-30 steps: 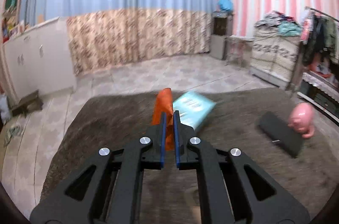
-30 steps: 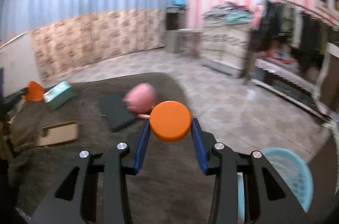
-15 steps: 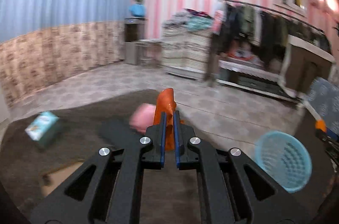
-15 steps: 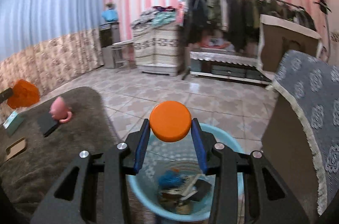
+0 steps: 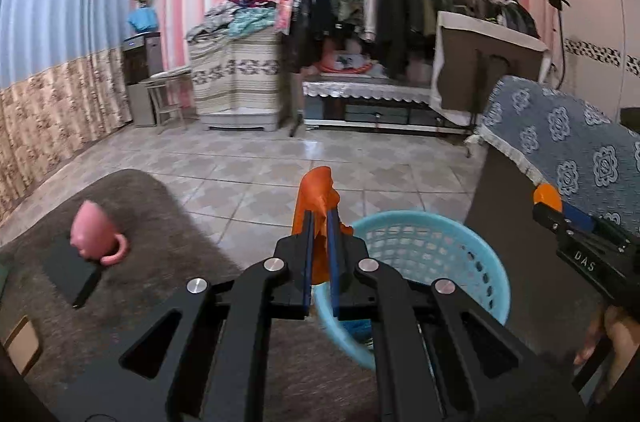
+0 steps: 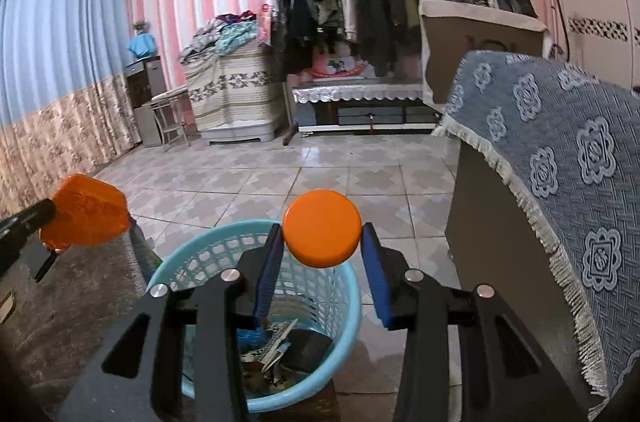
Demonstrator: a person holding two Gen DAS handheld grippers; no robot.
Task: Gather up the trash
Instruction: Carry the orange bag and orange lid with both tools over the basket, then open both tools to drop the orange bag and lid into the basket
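Observation:
My left gripper [image 5: 319, 218] is shut on a crumpled orange wrapper [image 5: 315, 194], held just left of the light blue mesh basket's rim [image 5: 424, 222]. The wrapper also shows in the right wrist view [image 6: 86, 210]. My right gripper [image 6: 322, 246] is shut on a round orange lid [image 6: 322, 228], held over the basket [image 6: 192, 258]. The basket holds several scraps of paper and packaging [image 6: 276, 346]. The right gripper shows at the right in the left wrist view [image 5: 560, 212].
A brown rug [image 5: 168, 222] carries a pink pig toy [image 5: 94, 234], a black flat case [image 5: 70, 272] and a cardboard piece [image 5: 20, 344]. A cabinet with a blue patterned cloth [image 6: 560, 150] stands right of the basket. Tiled floor [image 6: 320, 166], a clothes rack and furniture lie beyond.
Both grippers have swung right from the rug to the blue basket. The left gripper with the wrapper is now at the basket's rim; the right one stays over the basket with the lid.

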